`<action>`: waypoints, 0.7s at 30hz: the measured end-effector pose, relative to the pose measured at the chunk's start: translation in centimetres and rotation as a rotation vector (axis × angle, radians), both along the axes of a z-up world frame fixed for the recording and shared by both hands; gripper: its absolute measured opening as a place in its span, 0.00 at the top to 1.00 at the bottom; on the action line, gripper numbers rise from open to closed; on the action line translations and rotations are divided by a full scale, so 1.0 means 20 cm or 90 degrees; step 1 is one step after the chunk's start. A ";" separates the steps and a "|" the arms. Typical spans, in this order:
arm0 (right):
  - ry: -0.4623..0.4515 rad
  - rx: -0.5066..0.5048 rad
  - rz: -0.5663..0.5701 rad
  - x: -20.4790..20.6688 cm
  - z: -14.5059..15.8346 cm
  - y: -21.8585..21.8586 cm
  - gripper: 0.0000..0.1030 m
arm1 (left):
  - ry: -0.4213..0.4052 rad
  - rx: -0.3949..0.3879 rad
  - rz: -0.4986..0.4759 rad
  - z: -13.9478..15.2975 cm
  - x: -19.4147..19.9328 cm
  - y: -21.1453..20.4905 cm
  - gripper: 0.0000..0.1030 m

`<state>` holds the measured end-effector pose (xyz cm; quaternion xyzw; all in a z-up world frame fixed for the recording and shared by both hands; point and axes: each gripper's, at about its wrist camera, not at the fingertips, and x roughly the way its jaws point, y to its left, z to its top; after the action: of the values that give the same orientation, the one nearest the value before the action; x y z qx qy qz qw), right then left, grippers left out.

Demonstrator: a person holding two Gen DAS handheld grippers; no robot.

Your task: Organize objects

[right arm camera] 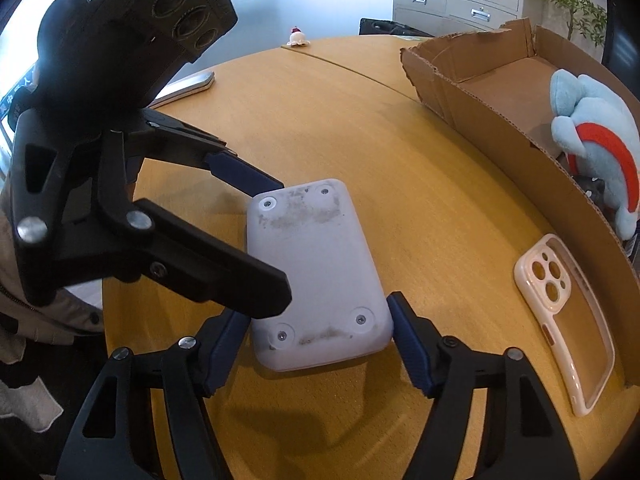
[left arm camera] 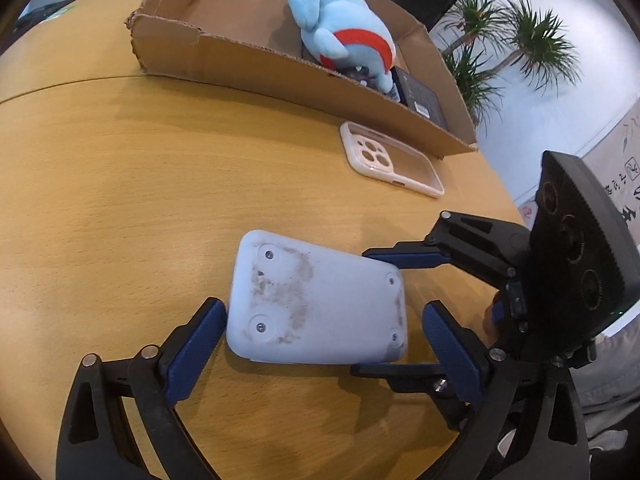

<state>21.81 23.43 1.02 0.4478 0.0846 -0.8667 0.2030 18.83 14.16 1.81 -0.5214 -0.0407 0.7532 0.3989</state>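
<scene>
Nearest the lens: blue-padded fingers of the right gripper (right arm camera: 318, 330), straddling the near short end of the white box (right arm camera: 316, 276). Both pads look pressed against its sides, so it is grasping the box.
White box: flat, rounded-corner plastic housing, lying screw-side up on the wooden table (left arm camera: 120, 184), well short of the cardboard box (left arm camera: 256, 60). Four screws, grey smudges across the face.
Handling, as a guess: rigid shell, likely light, smooth and a little slippery at the curved edges. Not fragile-looking. Best hold is across the flat side walls near an end, not on the rounded corners.
Left gripper (left arm camera: 324, 336): jaws spread wide around the box's other pair of sides. The left pad sits at or just touching the edge, the right pad stands clear with a visible gap. Released, holding nothing.
Two tongs, one target: they come in crosswise, the right gripper's arms reaching in from the side in the left wrist view.
Also on the table: a clear phone case (right arm camera: 568, 320) with a pink rim, just beside the cardboard wall.
In the cardboard box: a blue plush toy (left arm camera: 340, 28) with a red band, dark items under it.
Task standing: white box and case not yet put away.
</scene>
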 end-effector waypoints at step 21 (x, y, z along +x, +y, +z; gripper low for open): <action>0.009 -0.022 -0.027 0.03 -0.01 0.03 0.35 | 0.030 -0.055 -0.002 0.00 -0.02 0.04 0.36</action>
<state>22.41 24.12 0.78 0.4396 0.0613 -0.8754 0.1914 18.41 15.01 1.78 -0.5203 0.0021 0.7656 0.3784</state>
